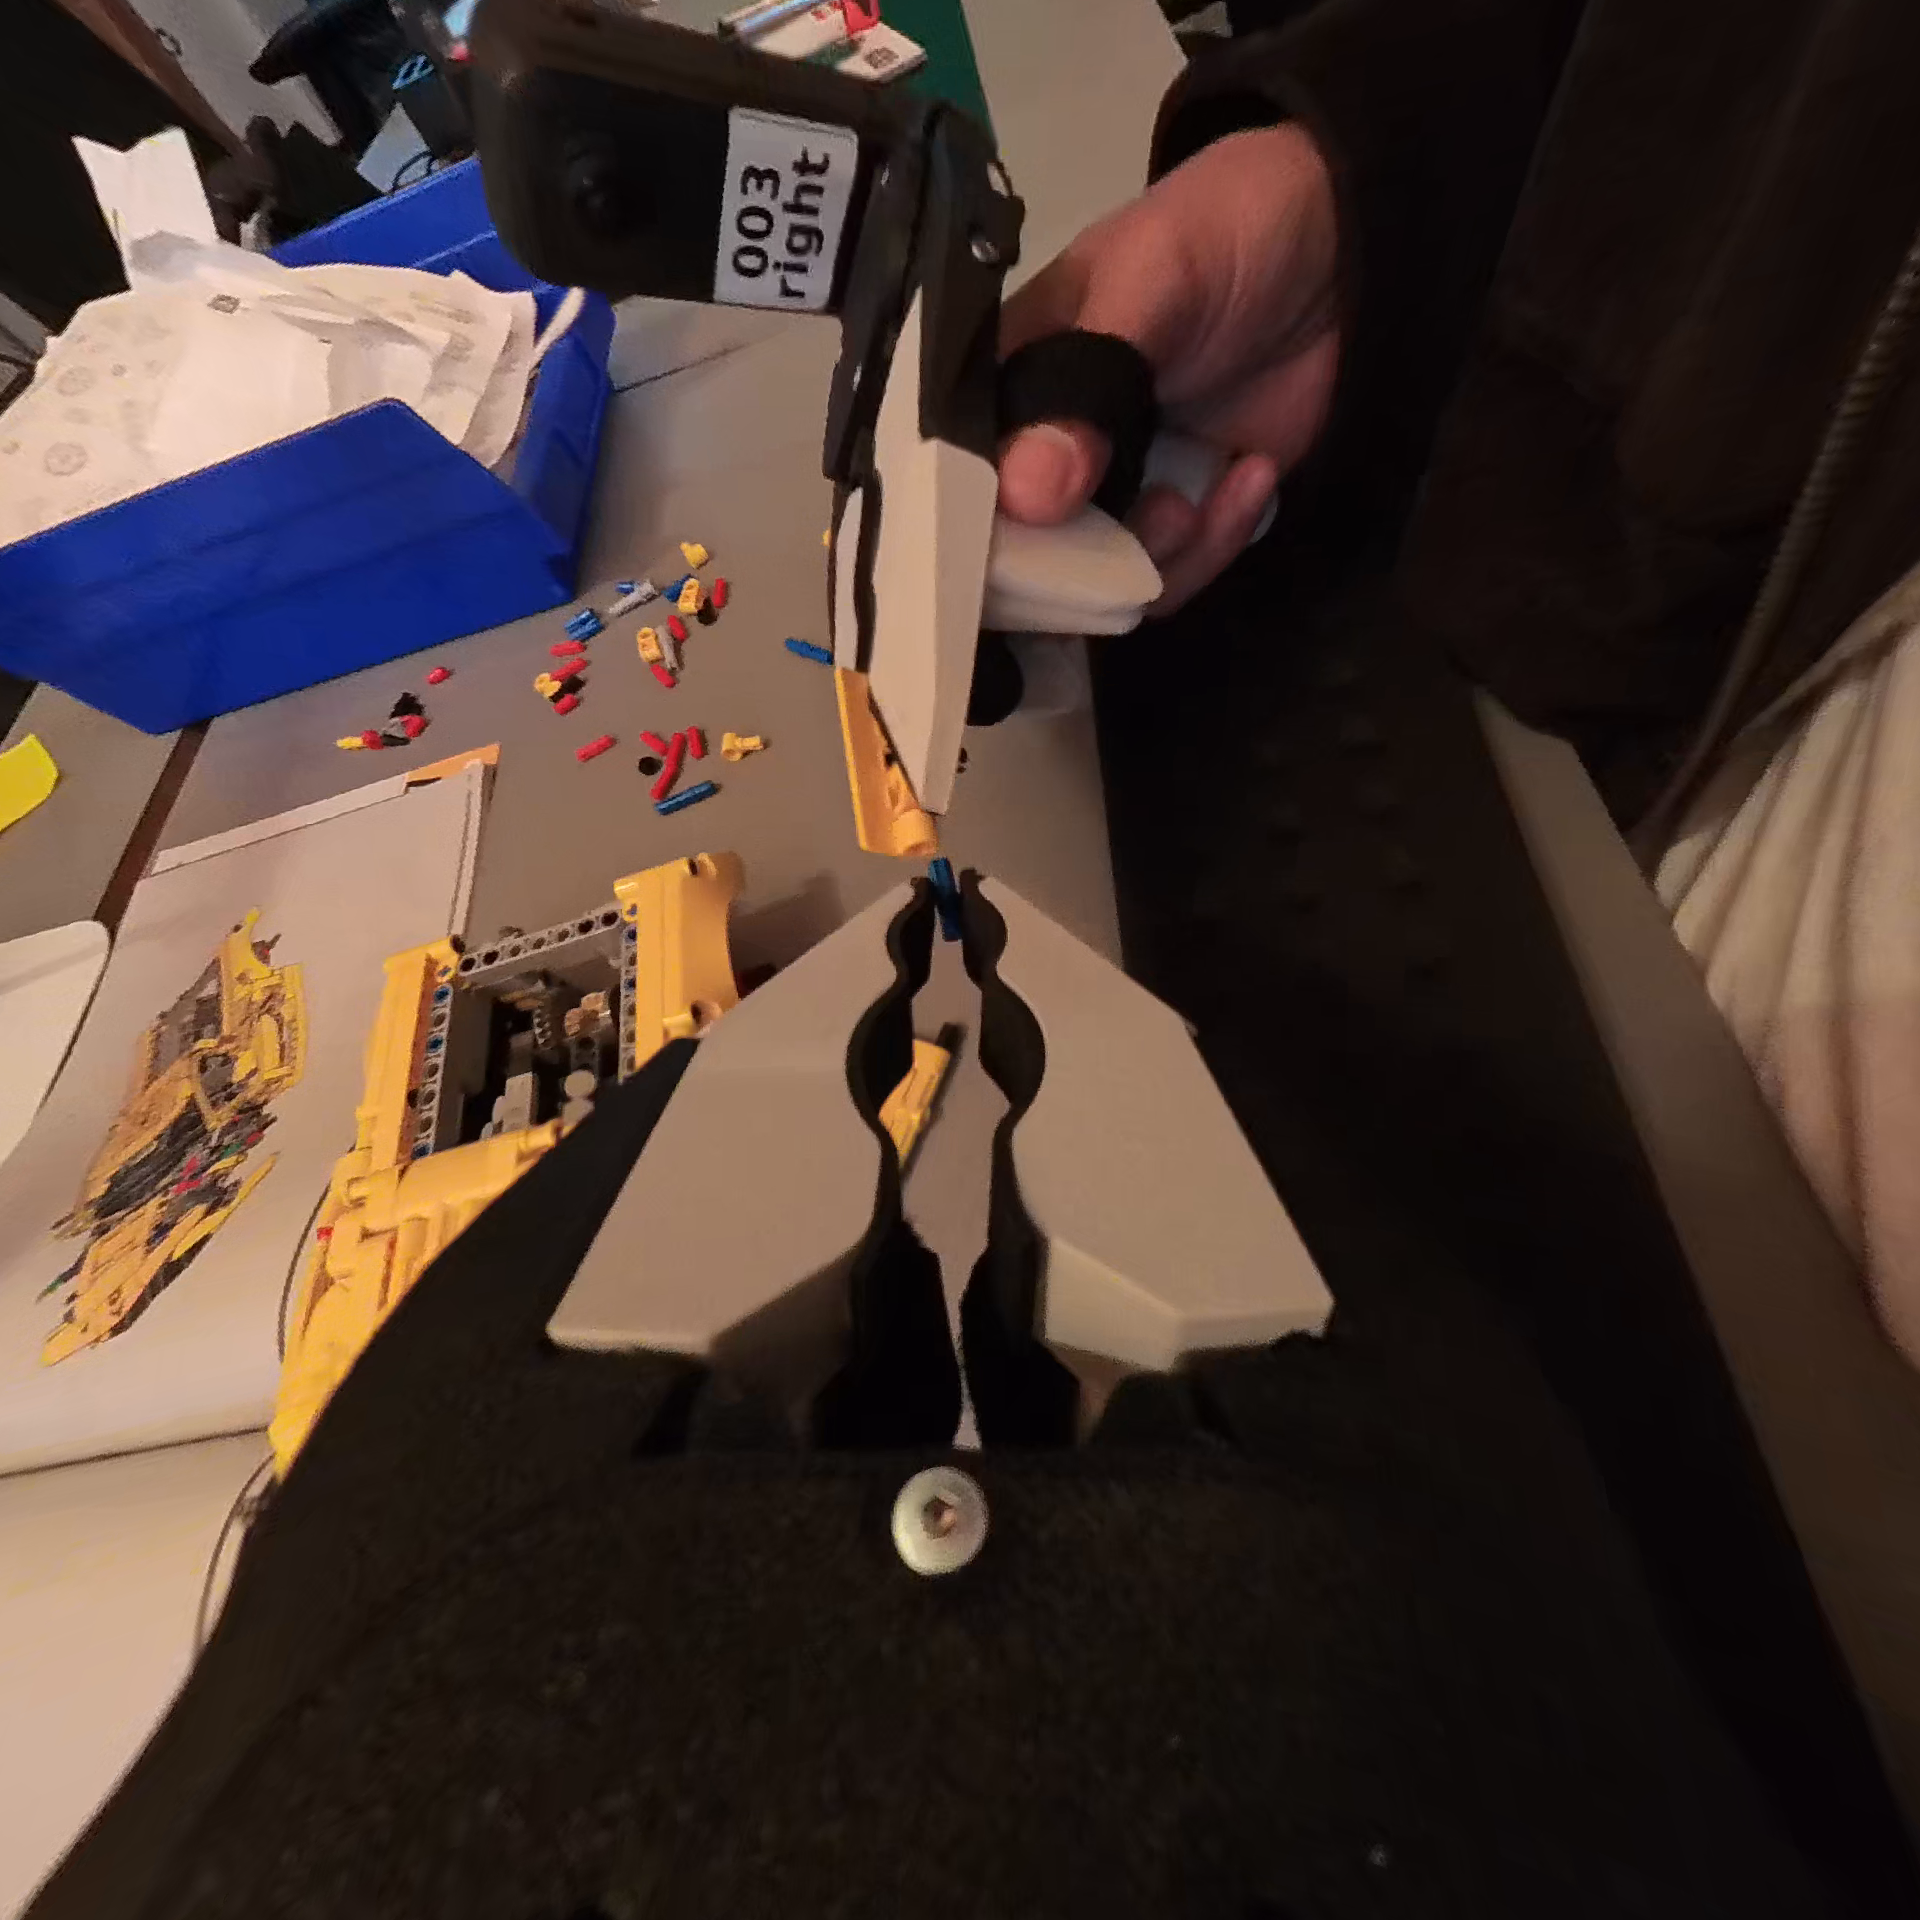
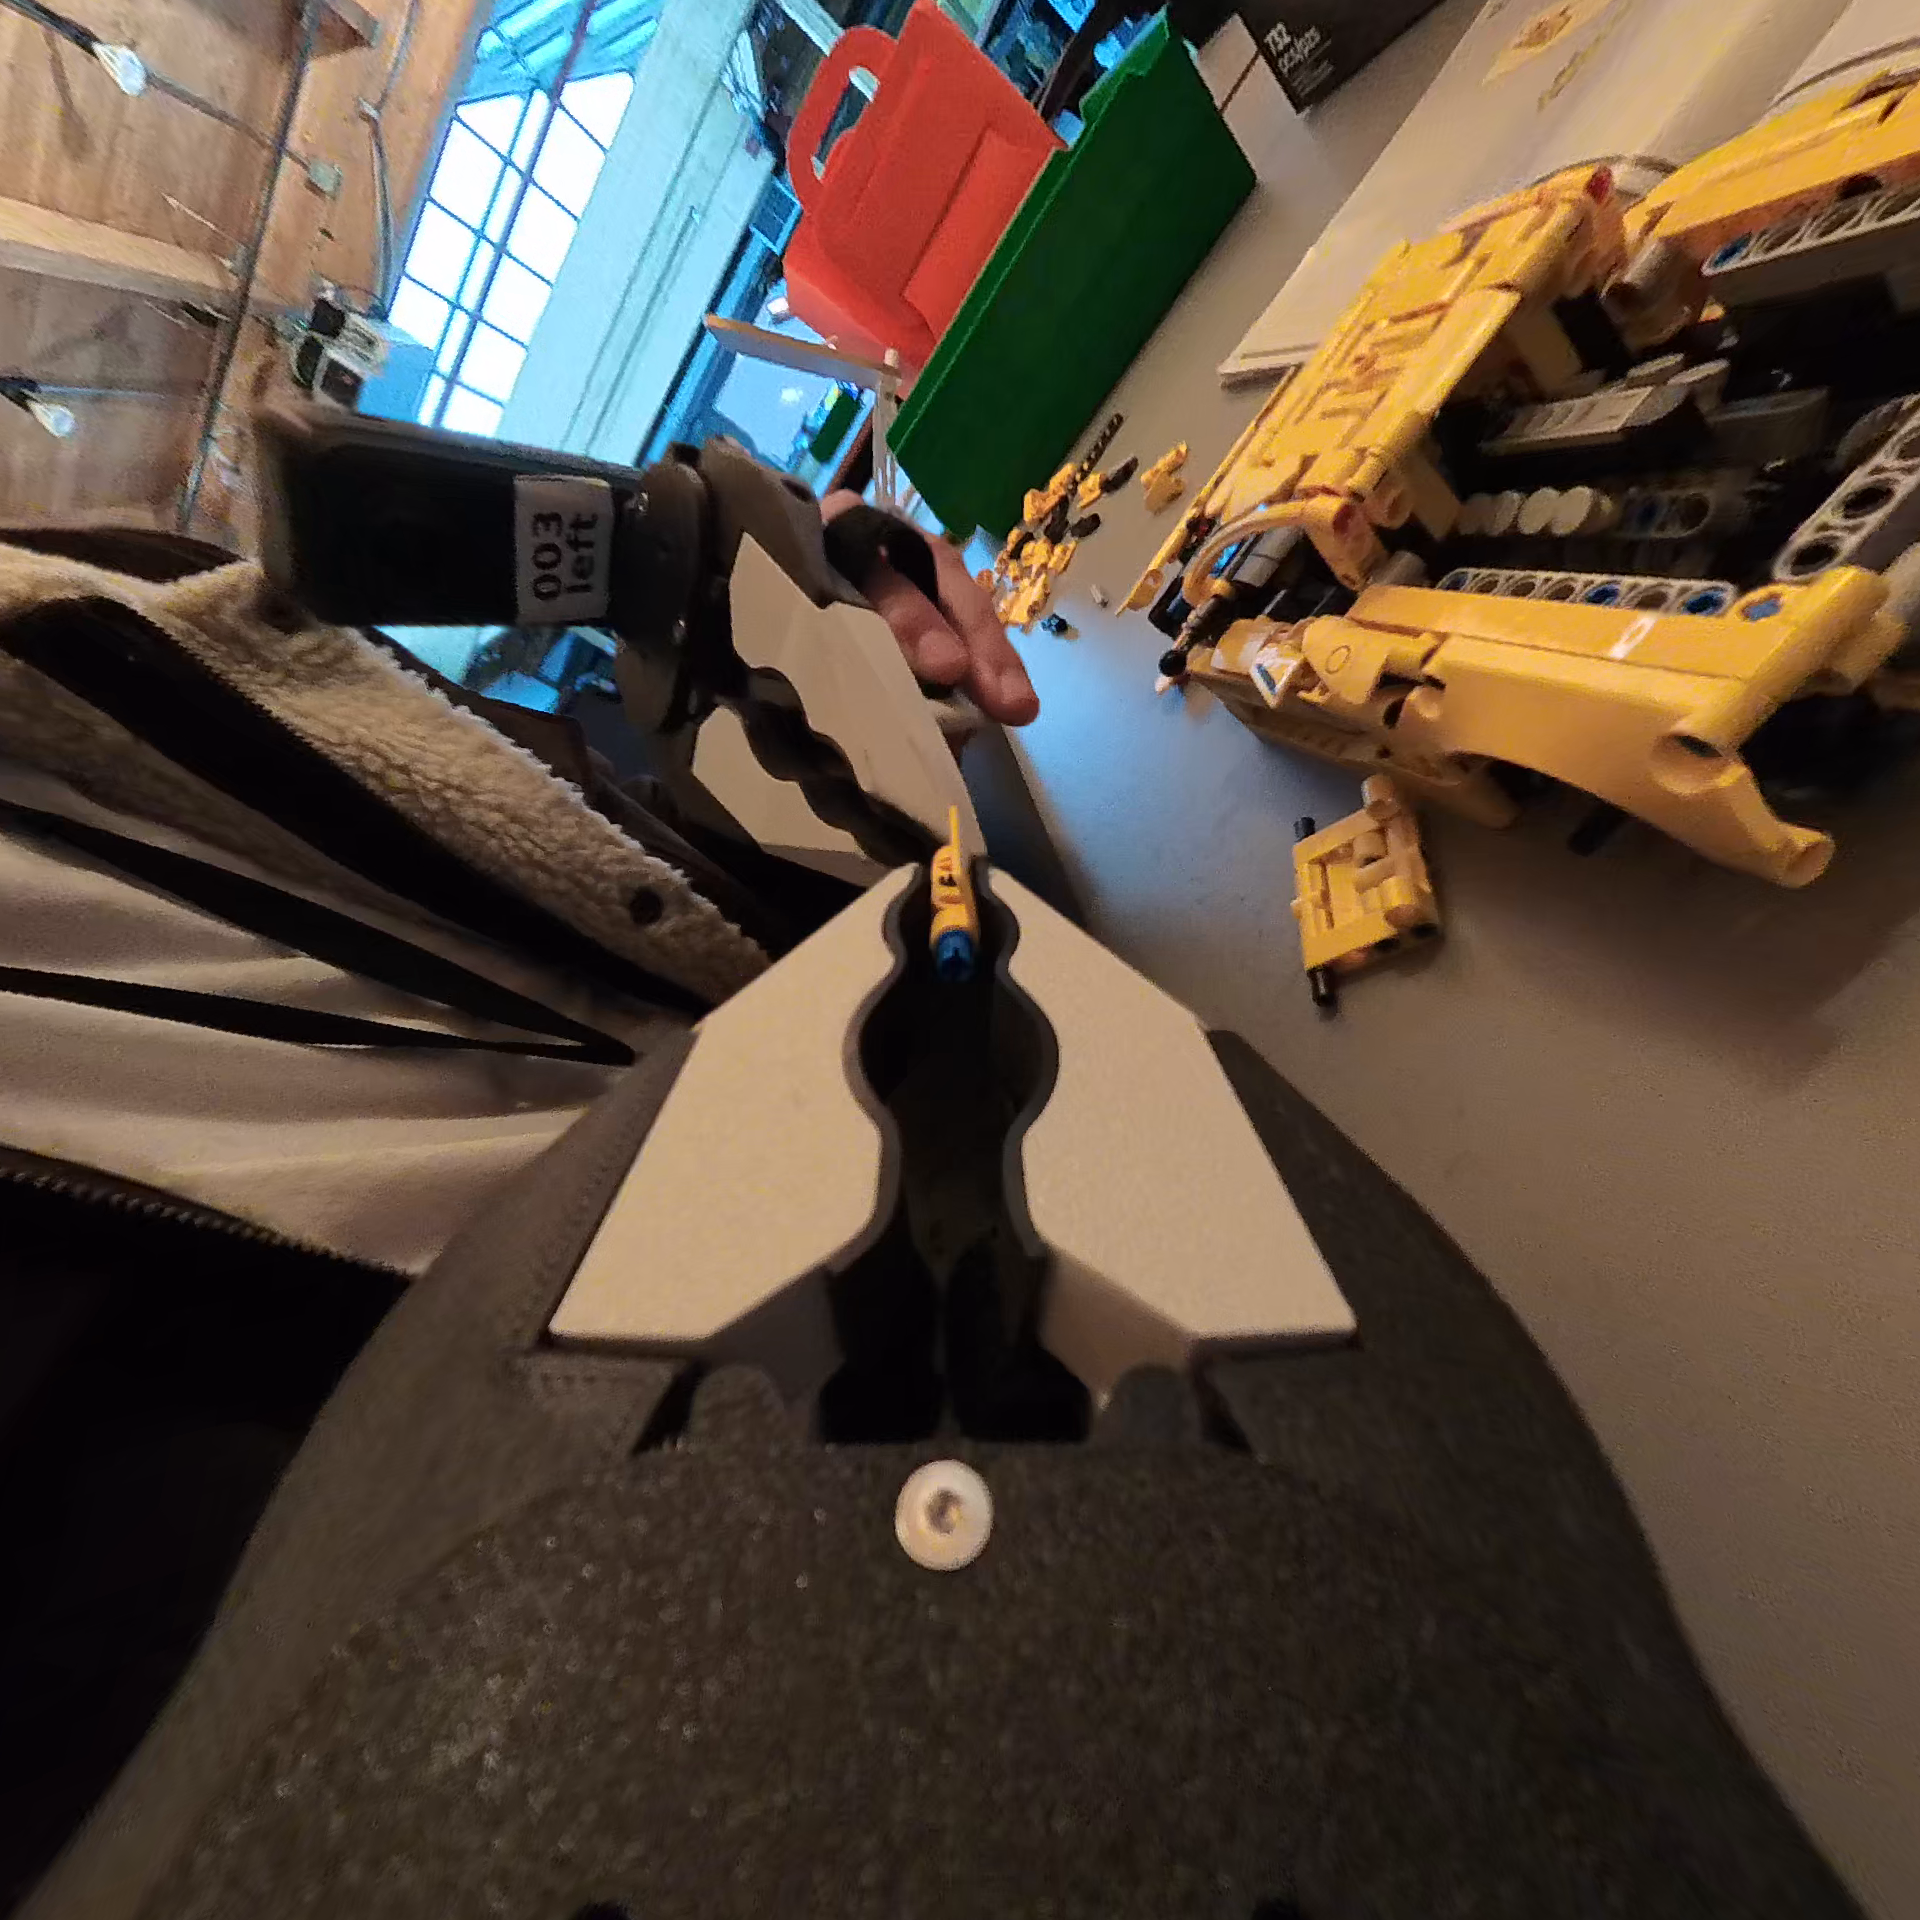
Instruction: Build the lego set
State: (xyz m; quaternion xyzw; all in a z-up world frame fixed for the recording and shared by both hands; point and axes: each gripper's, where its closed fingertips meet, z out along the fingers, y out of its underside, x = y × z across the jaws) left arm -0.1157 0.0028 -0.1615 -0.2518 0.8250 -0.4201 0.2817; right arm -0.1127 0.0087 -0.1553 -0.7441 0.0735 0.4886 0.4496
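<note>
Left gripper (image 1: 945,902) nearly closed, pinches small blue pin (image 1: 943,900). Right gripper (image 2: 954,902) closed on yellow piece (image 2: 952,883), tip to tip above table edge. Yellow model (image 1: 540,1039) lies at left on table (image 1: 727,436).

Blue bin (image 1: 281,582) holding crumpled paper (image 1: 260,343); green bin (image 2: 1081,281) beside red bag (image 2: 914,197).

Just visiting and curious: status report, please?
Left claw shut on small blue plastic pin. Right claw shut on small yellow plastic connector. Pieces tip to tip above table. Nothing between.
</note>
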